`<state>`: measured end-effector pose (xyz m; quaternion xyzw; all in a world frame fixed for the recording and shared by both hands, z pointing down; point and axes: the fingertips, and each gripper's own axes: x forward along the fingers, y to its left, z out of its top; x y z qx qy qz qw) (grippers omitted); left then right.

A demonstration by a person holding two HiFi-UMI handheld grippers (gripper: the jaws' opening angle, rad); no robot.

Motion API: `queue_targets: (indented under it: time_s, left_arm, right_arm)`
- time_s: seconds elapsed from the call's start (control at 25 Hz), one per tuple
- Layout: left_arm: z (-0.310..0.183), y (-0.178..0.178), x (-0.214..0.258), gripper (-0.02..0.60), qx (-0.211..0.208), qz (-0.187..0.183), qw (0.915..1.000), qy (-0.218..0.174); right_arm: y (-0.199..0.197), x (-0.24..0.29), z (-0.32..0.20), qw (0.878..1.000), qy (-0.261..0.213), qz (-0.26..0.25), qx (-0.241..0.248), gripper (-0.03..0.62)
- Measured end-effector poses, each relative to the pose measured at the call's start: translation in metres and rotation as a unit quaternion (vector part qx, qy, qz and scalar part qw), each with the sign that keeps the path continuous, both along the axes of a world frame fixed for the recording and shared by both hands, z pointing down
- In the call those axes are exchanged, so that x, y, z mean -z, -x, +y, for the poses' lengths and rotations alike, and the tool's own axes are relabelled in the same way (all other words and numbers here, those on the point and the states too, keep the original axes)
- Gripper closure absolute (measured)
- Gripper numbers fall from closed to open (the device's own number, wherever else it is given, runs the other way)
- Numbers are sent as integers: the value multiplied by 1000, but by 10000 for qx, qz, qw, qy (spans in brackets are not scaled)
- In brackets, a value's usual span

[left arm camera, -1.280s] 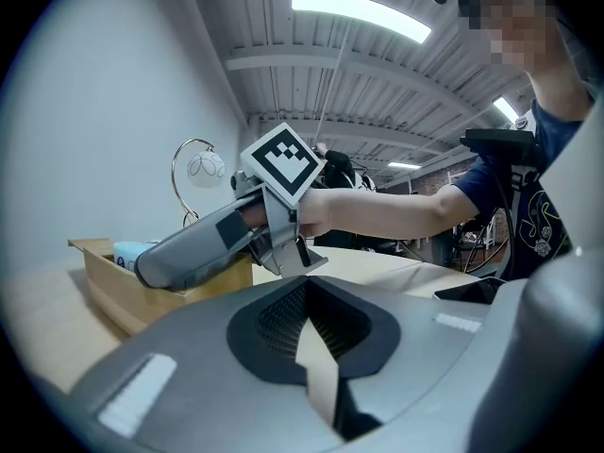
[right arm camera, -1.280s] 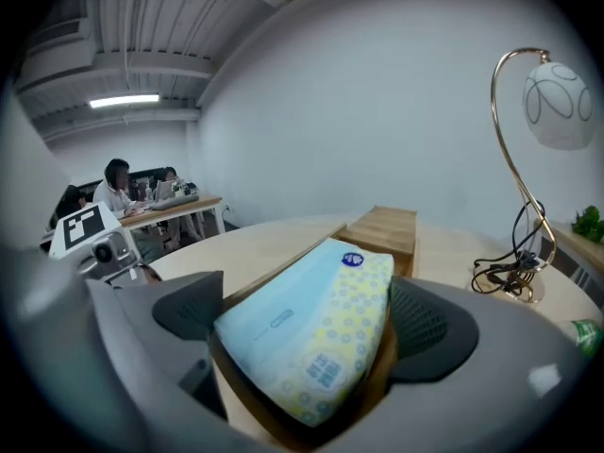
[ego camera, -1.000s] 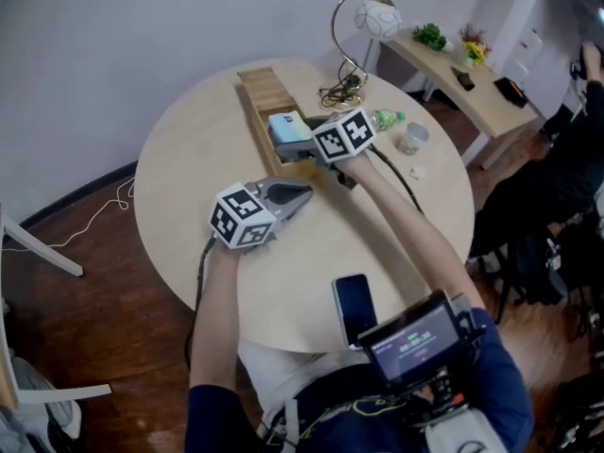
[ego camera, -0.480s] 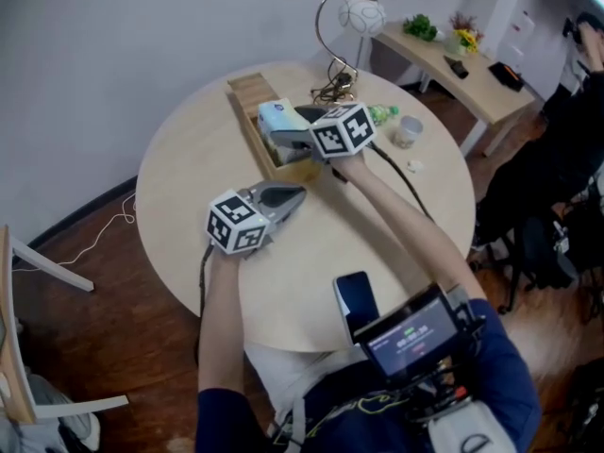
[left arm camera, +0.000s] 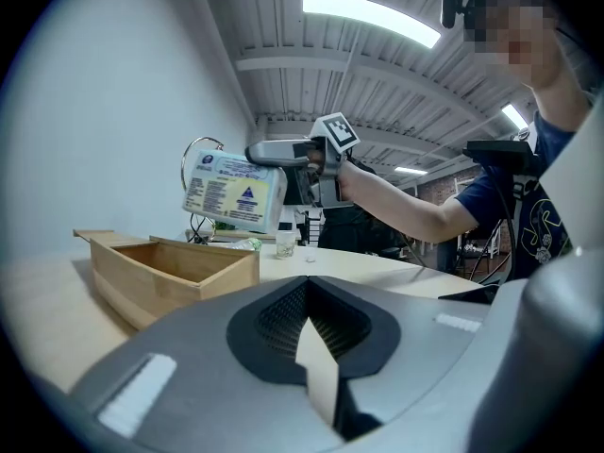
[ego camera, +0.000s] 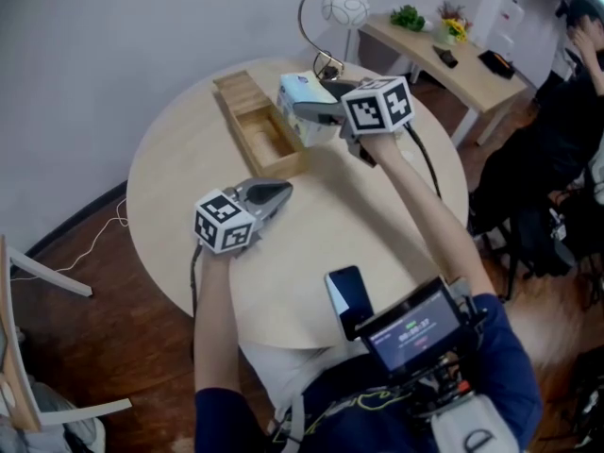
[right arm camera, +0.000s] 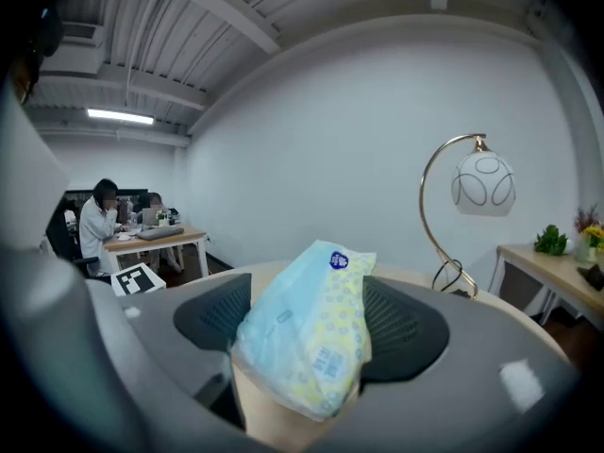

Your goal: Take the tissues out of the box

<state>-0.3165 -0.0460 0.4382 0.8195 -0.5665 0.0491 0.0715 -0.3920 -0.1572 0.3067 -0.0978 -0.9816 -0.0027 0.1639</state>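
Filling most of the head view, a round pale-wood table (ego camera: 189,173) stands on a dark wooden floor (ego camera: 85,281) near a grey wall (ego camera: 113,26). A long side desk (ego camera: 472,75) stands off to the right, and a globe lamp (ego camera: 342,8) on a curved stem stands at the table's far edge. A long open wooden box (ego camera: 253,125) lies on the table, and a dark phone (ego camera: 345,295) lies near the person's body. The right gripper (ego camera: 304,111) is raised above the far end of the box. Its jaws, which have just been closing, clamp a tissue pack (ego camera: 300,94) that is clear of the box. The left gripper (ego camera: 283,192) is held low by the box's near end, jaws pressed together with nothing in them. The left gripper view alone shows the pack's printed label side, a beamed ceiling with a strip light (left arm camera: 373,17) and a small cup (left arm camera: 285,244) on the table past the box. The right gripper view adds people seated at a distant desk (right arm camera: 156,238) and the pack's pale blue, patterned wrapper bulging between the jaws.
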Motion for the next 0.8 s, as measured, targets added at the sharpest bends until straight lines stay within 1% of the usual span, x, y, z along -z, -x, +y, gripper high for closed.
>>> queue_targets:
  time_s: [0.2,0.28,0.36,0.56,0.72,0.76,0.8]
  left_arm:
    - [2,0,-1,577,4,32,10000,-7]
    - [3,1,0,577,10,50,10000,-10]
    - [4,2,-1,577,14,61,10000,-7]
    - [7,4,-1,577,25,63,10000,-4]
    - [5,12,-2,577,11,84,10000,-6]
    - [7,14,-2,577,39,89,10000,19]
    - [11,16,-1,577,83,88,9999,53]
  right_arm:
    - [-34,-15,-27,9993,-227,200,-221,238]
    - [-44,-25,-37,9986,-263,307,-333,238]
    - [-51,-38,-44,9984,-237,368,-346,238]
    - [-61,-77,-55,9981,49,476,-400,238]
    - [-61,-109,-65,9966,353,545,-509,237]
    - [-59,-111,-64,9968,440,451,-488,235]
    - [-58,-109,-62,9971,558,242,-466,229]
